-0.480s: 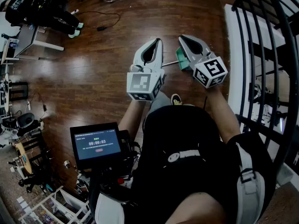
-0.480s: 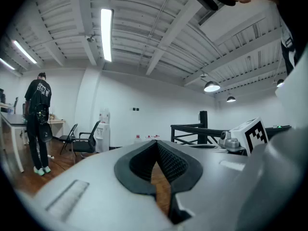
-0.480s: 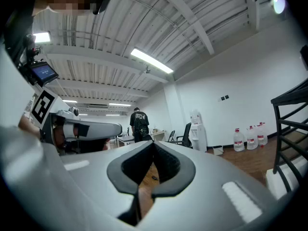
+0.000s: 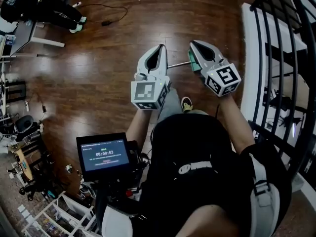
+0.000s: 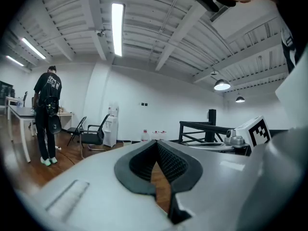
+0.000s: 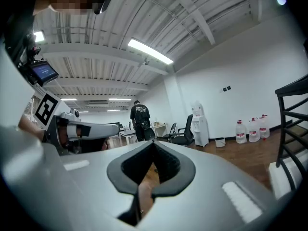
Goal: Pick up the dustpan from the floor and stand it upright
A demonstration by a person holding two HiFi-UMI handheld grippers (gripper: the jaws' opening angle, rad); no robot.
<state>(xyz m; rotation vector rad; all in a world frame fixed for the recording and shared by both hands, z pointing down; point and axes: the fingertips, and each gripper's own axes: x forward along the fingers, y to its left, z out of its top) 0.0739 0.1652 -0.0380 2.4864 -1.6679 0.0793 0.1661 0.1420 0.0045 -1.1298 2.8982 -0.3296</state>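
Big picture first: dark wood floor (image 4: 98,83) fills most of the head view, with a black stair railing (image 4: 276,58) running down the right edge. The person stands at the bottom middle, with a little screen (image 4: 104,156) mounted at lower left, I'd guess to show a timer.

The left gripper (image 4: 161,47), just left of centre, and the right gripper (image 4: 193,43), a bit right of centre, are both held out level in front of the chest. Their own views look across the room rather than at the floor. Both have their jaws pressed together with nothing in them, so to me it looks like a ready pose, not a grab.

The dustpan (image 4: 193,63) is lying flat on the floor. Its teal body peeks out from behind the right gripper, and its thin metal handle (image 4: 177,63) pokes left into the gap between the two. My guess is it'll take opening the jaws and bending down before any pickup happens.
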